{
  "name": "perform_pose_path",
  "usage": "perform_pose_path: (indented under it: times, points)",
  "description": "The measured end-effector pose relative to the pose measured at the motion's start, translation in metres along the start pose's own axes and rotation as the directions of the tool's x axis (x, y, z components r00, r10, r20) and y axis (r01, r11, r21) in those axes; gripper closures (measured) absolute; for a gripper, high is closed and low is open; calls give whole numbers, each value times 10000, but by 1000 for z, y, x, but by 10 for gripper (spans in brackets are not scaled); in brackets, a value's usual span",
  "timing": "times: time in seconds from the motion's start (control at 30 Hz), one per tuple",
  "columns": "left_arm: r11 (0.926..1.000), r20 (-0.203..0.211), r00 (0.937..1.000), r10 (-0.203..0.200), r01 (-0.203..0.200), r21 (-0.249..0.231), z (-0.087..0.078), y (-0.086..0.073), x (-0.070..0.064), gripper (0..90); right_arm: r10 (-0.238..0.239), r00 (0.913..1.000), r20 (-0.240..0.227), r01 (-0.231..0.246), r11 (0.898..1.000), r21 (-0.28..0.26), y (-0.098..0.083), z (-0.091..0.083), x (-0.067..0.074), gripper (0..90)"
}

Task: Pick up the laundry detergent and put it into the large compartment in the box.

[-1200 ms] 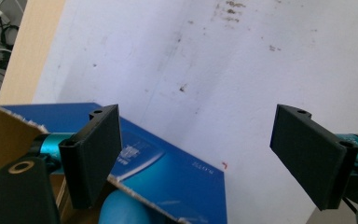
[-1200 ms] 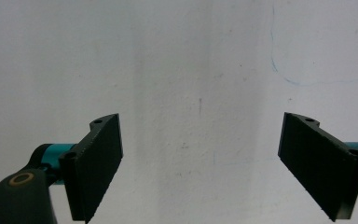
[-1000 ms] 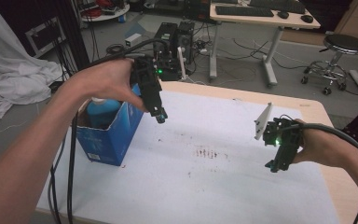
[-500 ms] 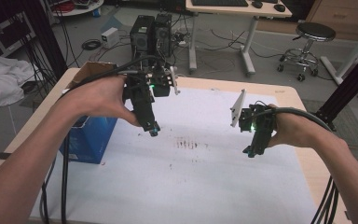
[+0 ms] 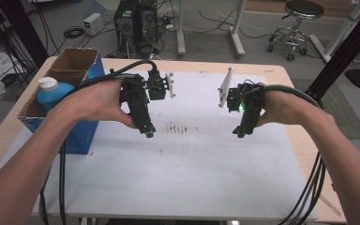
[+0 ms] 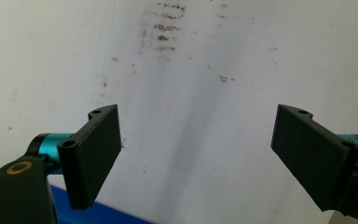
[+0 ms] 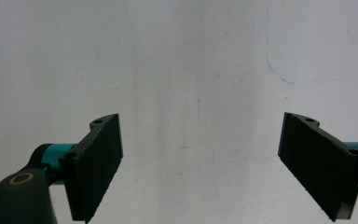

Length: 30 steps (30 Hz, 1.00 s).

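Your left gripper (image 5: 148, 132) is hanging with its jaws spread wide and nothing between them, tips pointing down over the white mat (image 5: 187, 183), and your right gripper (image 5: 240, 133) is doing the same well to the right of it, jaws just as far apart and empty. In the left gripper view those jaws are framing bare mat with a patch of dark smudges (image 6: 165, 28) just beyond them; in the high view that patch (image 5: 178, 127) is lying between your two grippers, nearer the left one. In the right gripper view the jaws are framing plain mat with a faint blue pen line (image 7: 279, 70) farther off. Beside your left forearm, at the left edge of the table (image 5: 281, 75), the blue cardboard box (image 5: 82, 133) is standing open at the top, and a blue bottle with a white cap (image 5: 51, 91) is standing inside it, closest to your left gripper.
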<state>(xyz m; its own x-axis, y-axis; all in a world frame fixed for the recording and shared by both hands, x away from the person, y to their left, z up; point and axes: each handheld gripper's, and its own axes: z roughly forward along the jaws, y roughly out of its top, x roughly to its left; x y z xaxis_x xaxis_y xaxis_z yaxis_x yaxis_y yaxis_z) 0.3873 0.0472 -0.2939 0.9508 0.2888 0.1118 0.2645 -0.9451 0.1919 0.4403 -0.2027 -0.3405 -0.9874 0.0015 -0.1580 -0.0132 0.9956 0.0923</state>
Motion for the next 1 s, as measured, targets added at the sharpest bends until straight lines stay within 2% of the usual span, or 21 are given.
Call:
perform_pose_path:
  times: [0.43, 1.0]
  points:
    - [9991, 145, 9997, 197, -203, 368, 21, 9, -6, 160, -34, 10000, 29, 34, 10000, -8, 1, 1, 0, 129]
    - [9983, 180, 9994, 282, -290, 499, 24, 8, -6, 160, -134, 9999, -6, 134, 9999, -4, 3, 1, 0, 129]
